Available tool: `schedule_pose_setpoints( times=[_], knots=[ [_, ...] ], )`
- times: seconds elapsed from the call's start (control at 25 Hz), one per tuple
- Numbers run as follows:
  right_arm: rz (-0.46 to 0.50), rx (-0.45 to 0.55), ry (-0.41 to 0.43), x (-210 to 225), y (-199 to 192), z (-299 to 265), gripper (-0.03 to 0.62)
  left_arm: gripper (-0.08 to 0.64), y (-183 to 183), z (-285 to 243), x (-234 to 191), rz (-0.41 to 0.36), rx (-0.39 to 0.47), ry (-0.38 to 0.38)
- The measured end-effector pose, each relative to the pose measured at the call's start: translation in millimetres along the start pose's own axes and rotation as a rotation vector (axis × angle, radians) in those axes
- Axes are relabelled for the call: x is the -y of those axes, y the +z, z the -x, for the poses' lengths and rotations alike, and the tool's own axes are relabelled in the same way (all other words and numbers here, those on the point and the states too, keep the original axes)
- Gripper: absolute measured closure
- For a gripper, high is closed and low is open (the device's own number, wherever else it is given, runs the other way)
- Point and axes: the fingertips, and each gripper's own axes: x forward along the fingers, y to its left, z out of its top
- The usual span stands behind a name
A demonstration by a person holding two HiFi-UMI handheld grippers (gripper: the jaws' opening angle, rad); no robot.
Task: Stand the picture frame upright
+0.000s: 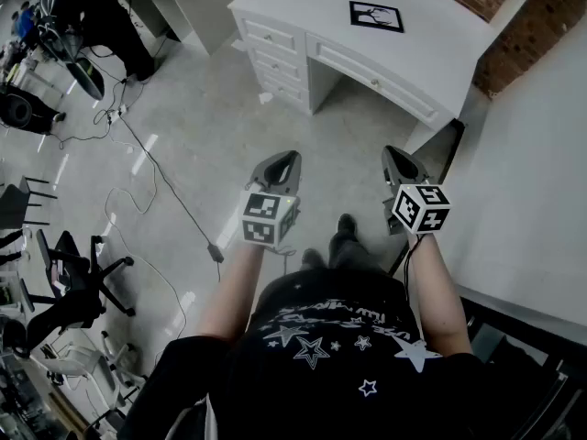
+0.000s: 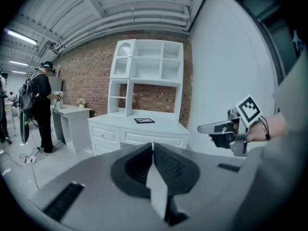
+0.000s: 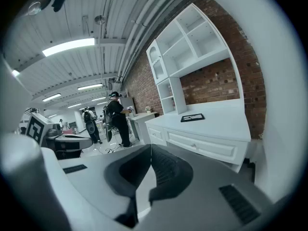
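1. Both tools were just hanging out over the floor (image 1: 202, 126), side by side in front of the person holding them. The left gripper (image 1: 290, 158) had its jaws pressed together with nothing between them.
2. Same deal with the right gripper (image 1: 389, 152): jaws together, totally empty.
3. The picture frame (image 1: 376, 16) was lying flat on top of the white desk (image 1: 431, 62), toward the back of the desktop and well apart from both grippers. It was a dark frame, and you could make out some dark branchy artwork inside it from the head view.
4. The desk had drawers down its front, and a white hutch (image 2: 147, 61) with open shelves sat on the back of it, up against a brick wall (image 2: 86, 76).
5. Off to the left, another person (image 2: 42, 105) in dark clothes stood at a smaller white table (image 2: 72, 110).
6. Random floor stuff: a black office chair (image 1: 78, 278) on the far left and a long cable (image 1: 165, 186) snaking across the floor between it and the grippers.
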Motion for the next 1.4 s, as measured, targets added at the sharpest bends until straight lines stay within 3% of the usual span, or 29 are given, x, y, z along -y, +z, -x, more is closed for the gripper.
schedule_pose_setpoints(
  times=[0.48, 0.72, 0.92, 1.4],
  knots=[
    [0.057, -0.020, 0.036, -27.6, -2.7, -5.6, 0.577, 0.534, -8.4, 15.6, 5.0, -0.013, -0.011, -0.013],
    [-0.012, -0.002, 0.048, -36.0, -9.5, -2.6, 0.577, 0.534, -18.5, 25.5, 0.1, 0.009, -0.017, -0.005],
    [-0.015, -0.020, 0.018, -34.8, -17.1, -5.1, 0.575, 0.534, -22.6, 27.3, -10.5, 0.026, -0.013, 0.005],
    [-0.043, -0.063, 0.046, -10.2, -9.9, -88.8, 0.575, 0.534, -19.3, -21.2, -55.2, 0.063, -0.052, 0.041]
  ],
)
